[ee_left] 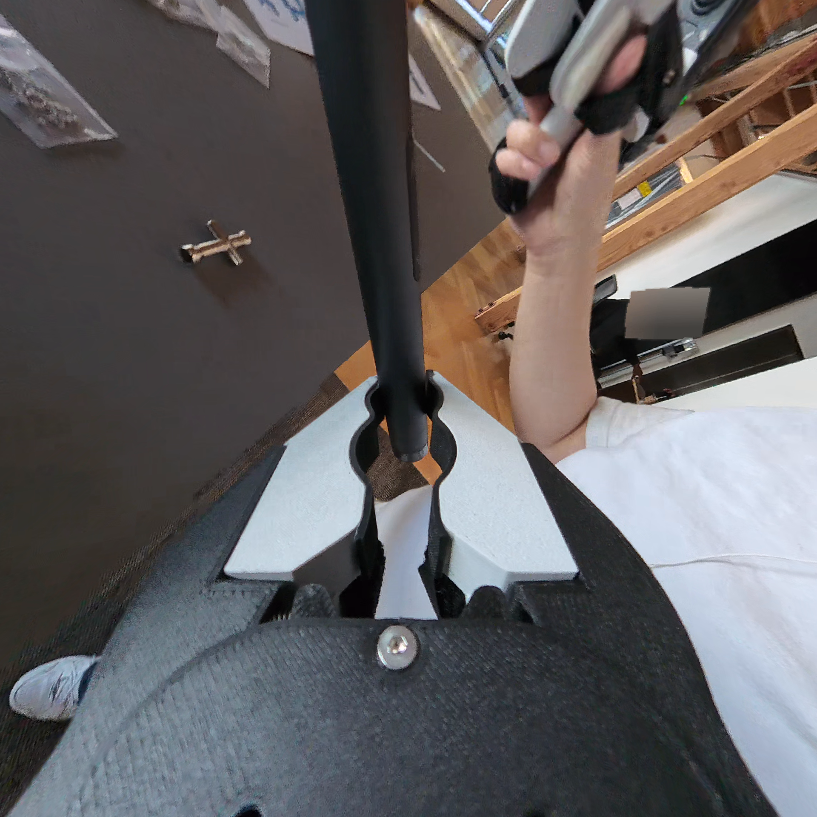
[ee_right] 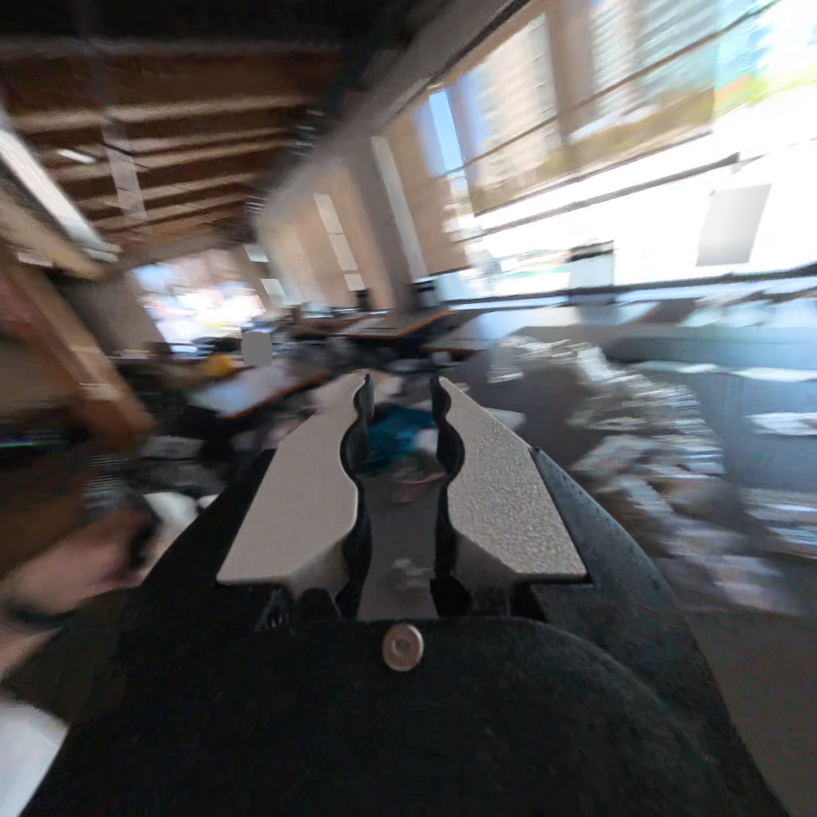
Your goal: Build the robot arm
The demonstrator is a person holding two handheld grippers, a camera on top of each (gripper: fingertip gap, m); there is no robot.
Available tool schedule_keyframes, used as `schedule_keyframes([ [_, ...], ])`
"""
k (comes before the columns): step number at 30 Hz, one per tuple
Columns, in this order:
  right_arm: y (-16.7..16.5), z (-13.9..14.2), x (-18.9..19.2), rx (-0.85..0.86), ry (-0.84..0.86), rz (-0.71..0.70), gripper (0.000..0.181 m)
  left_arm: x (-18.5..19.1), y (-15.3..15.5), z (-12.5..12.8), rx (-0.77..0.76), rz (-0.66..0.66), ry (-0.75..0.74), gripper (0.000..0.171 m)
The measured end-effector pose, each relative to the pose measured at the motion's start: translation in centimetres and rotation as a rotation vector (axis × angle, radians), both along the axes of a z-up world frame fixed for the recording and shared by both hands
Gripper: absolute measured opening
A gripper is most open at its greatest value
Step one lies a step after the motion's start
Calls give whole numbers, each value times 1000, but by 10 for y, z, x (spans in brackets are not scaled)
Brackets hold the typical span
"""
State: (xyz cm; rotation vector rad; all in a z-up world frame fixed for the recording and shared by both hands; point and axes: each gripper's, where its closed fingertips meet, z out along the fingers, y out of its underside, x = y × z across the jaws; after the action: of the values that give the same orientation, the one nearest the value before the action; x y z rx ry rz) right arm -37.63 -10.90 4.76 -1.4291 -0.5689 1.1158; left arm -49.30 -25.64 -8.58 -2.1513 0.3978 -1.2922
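My left gripper (ee_left: 400, 391) is shut on the lower end of a long black tube (ee_left: 367, 177). The tube runs up and out of the top of the left wrist view, and its end cap sticks out just behind the fingertips. A silver cross-shaped wrench (ee_left: 216, 243) lies on the dark table (ee_left: 110, 353) to the left of the tube. A bare hand (ee_left: 557, 185) at the upper right holds the other gripper (ee_left: 597, 66), away from the tube. My right gripper (ee_right: 400, 384) is open and empty. Its view is heavily blurred and looks out over a room.
Clear plastic bags of small parts (ee_left: 40, 97) and papers (ee_left: 283, 22) lie on the table's far side. A wooden frame (ee_left: 707, 146) stands at the right. A person in a white shirt (ee_left: 685, 552) is close by, and a white shoe (ee_left: 48, 687) shows below. Something teal (ee_right: 398, 433) lies ahead in the right wrist view. Across from one pair of fingers to the other is roughly 25 cm.
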Motion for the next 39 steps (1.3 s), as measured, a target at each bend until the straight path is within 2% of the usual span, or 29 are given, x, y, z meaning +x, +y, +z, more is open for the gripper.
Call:
schedule_keyframes([
  [1, -25, -9, -27, -106, 56, 180, 25, -1, -3, -4, -12, 5, 12, 16],
  [3, -61, -35, -74, -255, 61, 386, 30, -1, -9, -8, -30, 12, 16, 16],
  [5, -83, -52, -110, -346, 69, 475, 34, 1, -15, -12, -54, 8, 13, 17],
  [8, -102, -79, -150, -439, -38, 546, 54, 1, -19, -18, -84, 17, 11, 17],
  [11, -107, -93, -169, -506, -74, 555, 53, 3, -22, -21, -99, 14, -4, 17],
  [14, -104, -105, -175, -545, -93, 557, 43, 5, -25, -20, -101, 2, -33, 17],
  [15, -108, -101, -176, -554, -58, 608, 20, 5, -25, -20, -105, 5, -45, 17],
  [16, -112, -98, -177, -582, -31, 655, 16, 4, -27, -19, -107, 2, -65, 17],
  [22, -118, -80, -184, -790, 200, 776, 15, -6, -38, 17, -88, -49, -415, 21],
  [25, -120, -86, -194, -831, 198, 743, 15, -19, -37, 18, -85, -42, -499, 33],
  [28, -118, -94, -204, -866, 192, 695, 15, -30, -36, 15, -117, -56, -569, 17],
  [31, -114, -104, -216, -908, 200, 666, 15, -40, -34, 9, -190, -98, -622, 16],
  [34, -105, -111, -227, -944, 250, 615, 15, -52, -28, 5, -212, -133, -628, 16],
  [36, -101, -115, -233, -958, 266, 589, 15, -56, -26, -1, -238, -168, -598, 24],
  [39, -92, -125, -238, -942, 260, 523, 15, -61, -21, -14, -261, -194, -542, 22],
])
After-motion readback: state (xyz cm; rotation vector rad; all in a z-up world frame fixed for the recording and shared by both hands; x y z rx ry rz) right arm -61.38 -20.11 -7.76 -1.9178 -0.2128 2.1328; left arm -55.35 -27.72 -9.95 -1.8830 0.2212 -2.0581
